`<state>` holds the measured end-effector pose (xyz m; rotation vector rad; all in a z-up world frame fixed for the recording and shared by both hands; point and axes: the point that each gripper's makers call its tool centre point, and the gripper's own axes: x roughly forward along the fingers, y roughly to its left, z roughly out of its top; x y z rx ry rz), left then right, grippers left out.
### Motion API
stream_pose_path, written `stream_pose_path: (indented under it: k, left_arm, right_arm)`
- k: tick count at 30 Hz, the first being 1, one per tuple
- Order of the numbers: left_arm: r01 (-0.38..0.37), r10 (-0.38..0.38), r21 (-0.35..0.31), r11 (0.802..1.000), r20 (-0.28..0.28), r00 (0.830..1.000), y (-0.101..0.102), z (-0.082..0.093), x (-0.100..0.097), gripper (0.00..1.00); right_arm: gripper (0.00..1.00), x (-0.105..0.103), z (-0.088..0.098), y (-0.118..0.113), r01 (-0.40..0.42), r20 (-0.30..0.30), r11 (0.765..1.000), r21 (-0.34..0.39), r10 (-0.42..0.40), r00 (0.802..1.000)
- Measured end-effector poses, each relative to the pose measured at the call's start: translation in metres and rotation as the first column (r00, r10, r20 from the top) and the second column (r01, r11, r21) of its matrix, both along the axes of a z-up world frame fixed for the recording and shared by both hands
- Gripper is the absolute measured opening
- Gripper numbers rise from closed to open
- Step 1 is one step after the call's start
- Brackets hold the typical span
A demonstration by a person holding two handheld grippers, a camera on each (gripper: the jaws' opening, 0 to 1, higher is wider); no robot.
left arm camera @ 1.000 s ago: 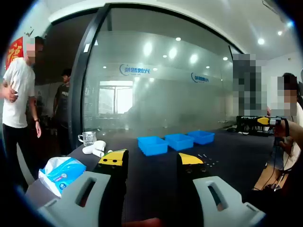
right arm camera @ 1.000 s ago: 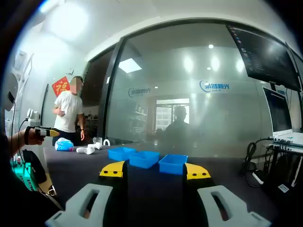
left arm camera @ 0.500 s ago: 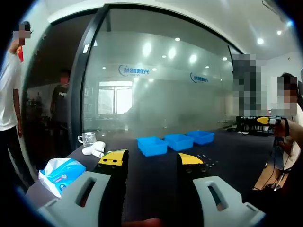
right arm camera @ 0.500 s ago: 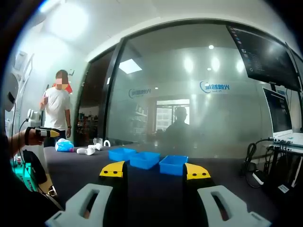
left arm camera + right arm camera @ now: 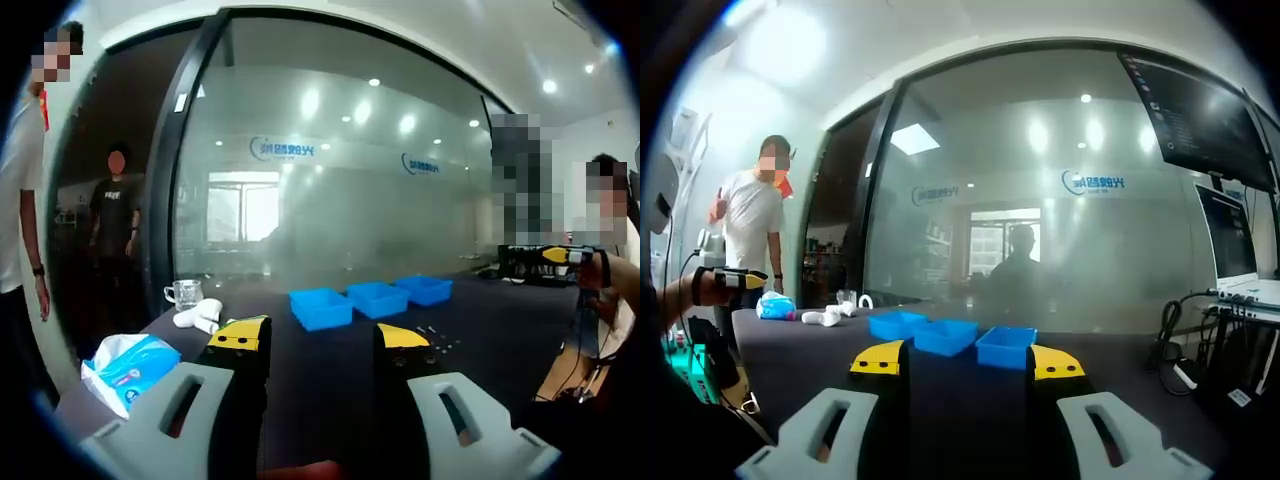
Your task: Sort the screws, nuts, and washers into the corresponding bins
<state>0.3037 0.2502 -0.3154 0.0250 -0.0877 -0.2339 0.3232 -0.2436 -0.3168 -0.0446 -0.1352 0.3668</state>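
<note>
The left gripper (image 5: 318,340) was held above the near edge of the dark counter (image 5: 330,370), its two yellow-tipped jaws wide apart with nothing between them. Ahead of the jaws stood three blue bins in a row: the first blue bin (image 5: 322,307) nearest and just left of the gap, the second blue bin (image 5: 379,299) ahead of the right jaw, and the third blue bin (image 5: 424,289) farthest to the right. A small scatter of screws, nuts and washers (image 5: 436,338) lay loose on the counter just right of the right jaw tip; the pieces were too small to count or tell apart. To the left of the left jaw lay one blue tissue pack (image 5: 131,366), and beyond it one white object (image 5: 198,315) and one clear glass mug (image 5: 185,293). Two people (image 5: 112,235) stood far left, beside the frosted glass wall (image 5: 330,180).

The right gripper (image 5: 967,360) was also held over the counter (image 5: 800,350), jaws wide apart and empty. The same three bins sat ahead of it: one blue bin (image 5: 896,324) beyond the left jaw, one (image 5: 946,336) ahead of the gap, and one (image 5: 1006,346) just beyond the right jaw tip. The left gripper (image 5: 752,281) appeared at far left, held in a hand (image 5: 680,292). One person (image 5: 747,225) stood behind it. One monitor (image 5: 1230,238) stood far right.
</note>
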Motion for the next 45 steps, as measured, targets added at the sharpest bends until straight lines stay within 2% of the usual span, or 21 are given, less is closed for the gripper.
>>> stream_pose_path:
  k: [19,22,30,34,37,39,41,42,45]
  left_arm:
    - [0.031,-0.031,0.015,0.999,-0.032,0.999,-0.008,-0.005,0.006,0.41]
    - [0.049,-0.048,0.030,0.998,-0.052,0.998,-0.011,-0.007,0.010,0.41]
    - [0.088,-0.086,0.020,0.996,-0.073,0.994,-0.015,-0.005,0.014,0.41]
    - [0.127,-0.126,0.011,0.992,-0.090,0.988,-0.019,-0.004,0.017,0.42]
    - [0.151,-0.145,0.045,0.987,-0.123,0.982,-0.021,-0.009,0.021,0.42]
    - [0.178,-0.167,0.066,0.982,-0.144,0.975,-0.023,-0.012,0.024,0.42]
    - [0.210,-0.196,0.068,0.975,-0.166,0.966,-0.026,-0.014,0.026,0.42]
    - [0.243,-0.232,0.039,0.969,-0.183,0.955,-0.031,-0.016,0.025,0.42]
    - [0.265,-0.257,0.020,0.964,-0.190,0.948,-0.032,-0.016,0.030,0.42]
  right_arm:
    - [0.42,0.006,-0.008,0.001,-0.008,-0.033,1.000,-0.001,0.008,0.999]
    - [0.42,0.009,-0.011,0.003,-0.018,-0.049,1.000,-0.022,0.017,0.999]
    - [0.43,0.014,-0.015,0.011,-0.051,-0.093,0.997,-0.066,0.045,0.995]
    - [0.43,0.017,-0.017,0.014,-0.074,-0.109,0.993,-0.093,0.064,0.992]
    - [0.43,0.021,-0.017,0.016,-0.105,-0.131,0.990,-0.097,0.092,0.987]
    - [0.43,0.022,-0.021,0.018,-0.141,-0.161,0.979,-0.146,0.118,0.980]
    - [0.43,0.024,-0.023,0.019,-0.172,-0.181,0.972,-0.161,0.142,0.973]
    - [0.43,0.025,-0.023,0.021,-0.185,-0.188,0.969,-0.162,0.154,0.970]
    - [0.44,0.027,-0.023,0.024,-0.223,-0.207,0.962,-0.159,0.188,0.960]
